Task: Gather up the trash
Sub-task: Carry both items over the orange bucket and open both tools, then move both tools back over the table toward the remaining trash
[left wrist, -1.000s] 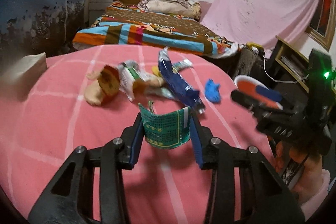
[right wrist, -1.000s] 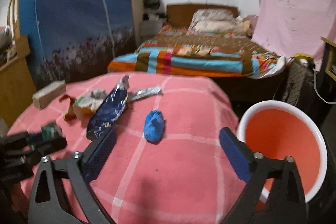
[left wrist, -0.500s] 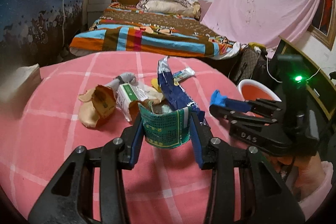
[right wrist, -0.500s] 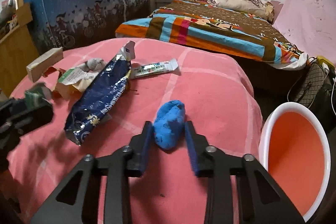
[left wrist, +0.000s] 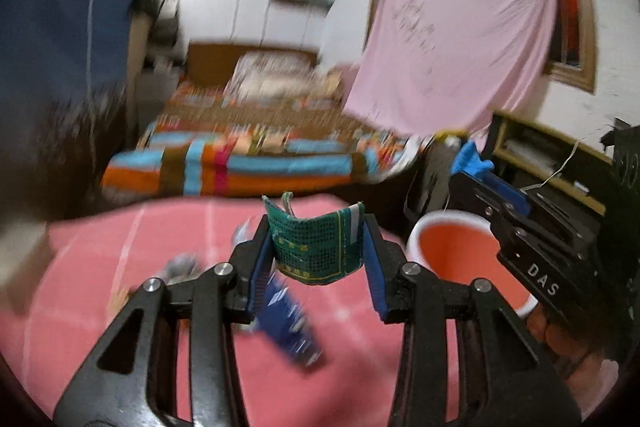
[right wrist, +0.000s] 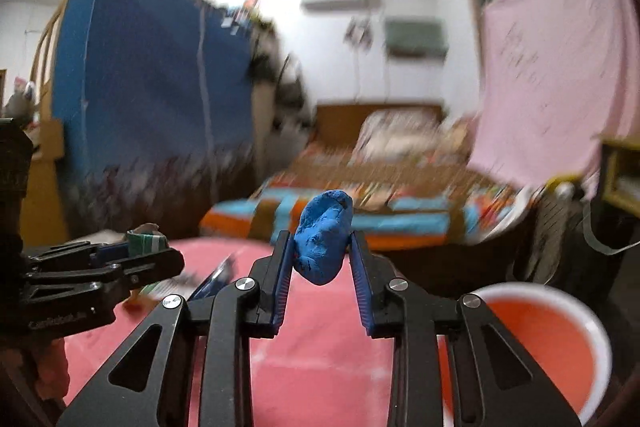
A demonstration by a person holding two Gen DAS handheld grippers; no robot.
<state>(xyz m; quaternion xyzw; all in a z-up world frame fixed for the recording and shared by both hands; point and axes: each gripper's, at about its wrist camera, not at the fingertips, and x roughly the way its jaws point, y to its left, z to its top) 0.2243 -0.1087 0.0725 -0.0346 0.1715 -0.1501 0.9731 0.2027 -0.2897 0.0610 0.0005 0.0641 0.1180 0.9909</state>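
My left gripper [left wrist: 316,247] is shut on a crumpled green wrapper [left wrist: 316,243] and holds it above the pink checked table [left wrist: 120,267]. My right gripper [right wrist: 320,247] is shut on a blue crumpled lump [right wrist: 322,235], lifted off the table; it shows at the right of the left wrist view [left wrist: 470,159]. An orange bin with a white rim [left wrist: 460,251] stands past the table's right edge, low right in the right wrist view [right wrist: 552,339]. A dark blue foil bag [left wrist: 288,327] and other scraps [left wrist: 180,267] lie blurred on the table.
A bed with a striped blanket [left wrist: 248,163] stands behind the table. A pink sheet [left wrist: 460,47] hangs at the right. A blue cover [right wrist: 152,87] stands at the left. A wooden shelf [left wrist: 552,155] is behind the bin.
My right gripper has lifted the blue lump off the table. Both grippers have risen and swung towards the bin; the views are blurred by motion.
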